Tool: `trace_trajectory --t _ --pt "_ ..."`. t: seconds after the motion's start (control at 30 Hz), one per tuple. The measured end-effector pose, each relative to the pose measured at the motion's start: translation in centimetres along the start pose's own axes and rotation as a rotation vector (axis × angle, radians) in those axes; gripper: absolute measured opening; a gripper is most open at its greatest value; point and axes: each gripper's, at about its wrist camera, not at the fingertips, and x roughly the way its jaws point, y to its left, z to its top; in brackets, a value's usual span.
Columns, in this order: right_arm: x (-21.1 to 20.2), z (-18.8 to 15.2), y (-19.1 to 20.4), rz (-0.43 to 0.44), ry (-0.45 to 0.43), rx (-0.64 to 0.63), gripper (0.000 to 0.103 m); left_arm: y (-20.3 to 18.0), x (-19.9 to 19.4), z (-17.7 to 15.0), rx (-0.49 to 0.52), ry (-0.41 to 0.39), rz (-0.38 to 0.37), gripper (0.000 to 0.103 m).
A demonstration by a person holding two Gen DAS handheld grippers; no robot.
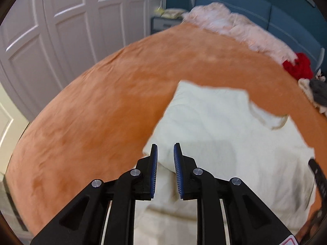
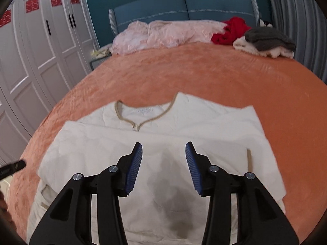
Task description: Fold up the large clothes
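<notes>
The cream shirt (image 2: 159, 143) lies flat on the orange bedspread (image 2: 204, 71), collar toward twelve o'clock, sleeves folded in. The right gripper (image 2: 163, 149) hovers above its chest, fingers well apart with nothing between them. The left gripper (image 1: 165, 153) hangs over the shirt's nine o'clock edge, fingers slightly parted and empty. Pink bedding (image 2: 163, 33), a red garment (image 2: 231, 30) and grey clothes (image 2: 265, 37) sit at the headboard (image 2: 184, 4).

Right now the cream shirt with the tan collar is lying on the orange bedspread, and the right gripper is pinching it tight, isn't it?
Not quite. The cream shirt with the tan collar does lie on the orange bedspread, but the right gripper is not pinching it: its jaws stand open above the fabric with nothing between them, as the right wrist view shows.
</notes>
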Motion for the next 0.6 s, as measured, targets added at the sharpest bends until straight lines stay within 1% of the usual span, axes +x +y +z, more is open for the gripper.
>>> trace_trajectory --t 0.03,0.1,0.17,0.2,0.23,0.3,0.33,0.4,0.43,0.5,0.57,0.6 --pt "0.2 -0.3 -0.3 -0.002 0.007 -0.001 0.042 1.2 0.0 -0.5 -0.007 0.0 0.009 0.018" --pt "0.3 -0.8 -0.7 -0.011 0.018 -0.005 0.042 3.0 -0.1 -0.7 -0.027 -0.023 0.011 0.018" --pt "0.3 -1.0 -0.9 -0.016 0.025 -0.007 0.042 3.6 -0.7 -0.1 -0.036 -0.059 0.001 0.017" --pt "0.4 -1.1 -0.9 -0.017 0.027 -0.005 0.042 3.4 -1.1 0.5 -0.035 -0.082 -0.021 0.017" --pt "0.5 -1.1 -0.7 -0.013 0.03 -0.001 0.042 2.6 -1.4 1.4 -0.029 -0.111 -0.071 0.017" --pt "1.0 -0.9 -0.3 -0.001 0.035 0.011 0.042 0.1 -0.9 2.6 0.007 -0.127 -0.172 0.018" --pt "1.4 -0.9 0.0 0.007 0.041 0.014 0.042 -1.6 0.1 3.0 0.026 -0.11 -0.223 0.02" --pt "2.3 -1.2 0.4 0.001 0.054 0.001 0.042 -4.4 2.3 3.2 0.049 -0.08 -0.294 0.022" --pt "3.0 -1.5 0.7 -0.012 0.066 -0.013 0.042 -5.5 3.4 2.9 0.062 -0.074 -0.306 0.022" --pt "4.3 -2.5 0.9 -0.034 0.091 -0.035 0.042 -8.2 6.3 1.9 0.132 -0.055 -0.244 0.022" --pt "5.1 -3.4 0.8 -0.038 0.101 -0.045 0.042 -9.3 8.9 0.3 0.16 -0.038 -0.227 0.022" --pt "5.4 -3.8 0.7 -0.029 0.102 -0.041 0.042 -9.4 9.7 -0.5 0.169 -0.048 -0.218 0.023"
